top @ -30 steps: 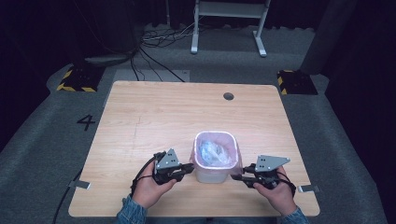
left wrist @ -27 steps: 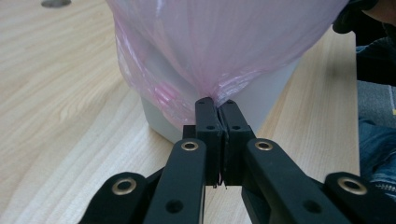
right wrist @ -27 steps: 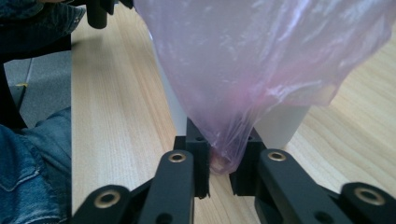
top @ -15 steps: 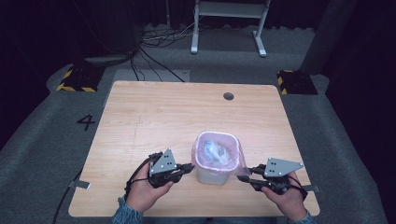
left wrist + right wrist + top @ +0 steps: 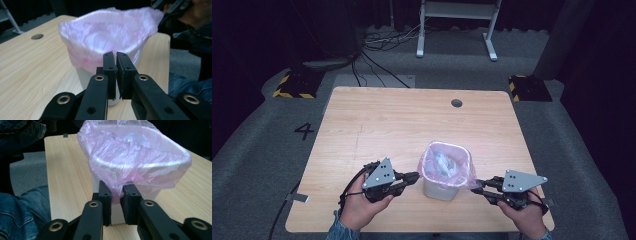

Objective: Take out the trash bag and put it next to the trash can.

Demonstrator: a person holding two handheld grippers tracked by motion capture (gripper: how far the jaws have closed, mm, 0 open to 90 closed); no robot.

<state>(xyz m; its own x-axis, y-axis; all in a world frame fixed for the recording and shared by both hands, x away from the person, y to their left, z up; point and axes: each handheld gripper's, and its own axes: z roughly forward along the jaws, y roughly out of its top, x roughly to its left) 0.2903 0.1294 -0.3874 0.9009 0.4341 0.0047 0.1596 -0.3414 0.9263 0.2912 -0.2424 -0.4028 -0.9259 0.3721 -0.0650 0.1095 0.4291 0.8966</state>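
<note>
Now, from the high view, the change is plain: a second ago both tools sat tight against the sides of the small white bin (image 5: 441,186), and since then the hands have come up and moved a little apart, the right one more so; the pink bag (image 5: 447,161) lining the bin has spread wider at its mouth, drawn out towards the right corner; I judge the bag is being pulled up and stretched over the rim, and that the job is partway, since the film looks loose and rumpled rather than snug. The left tool (image 5: 413,176) sits just beside the bin's left wall on the bench (image 5: 377,120); the right tool (image 5: 476,186) sits near the bin's right side, at the stretched corner of the bag.

Next, the left gripper view: the left tool (image 5: 116,55) is clenched, only a thin slit between its jaws, and I cannot tell whether any film is pinched there; the bag (image 5: 105,35) and bin rise right behind the tips, very close.

Last, the right gripper view: the right tool (image 5: 117,188) has just been closing and now grasps a gathered fold of the bag (image 5: 135,162) between its jaws; the bin (image 5: 117,213) stands directly ahead, the fold hanging over its near wall.
</note>
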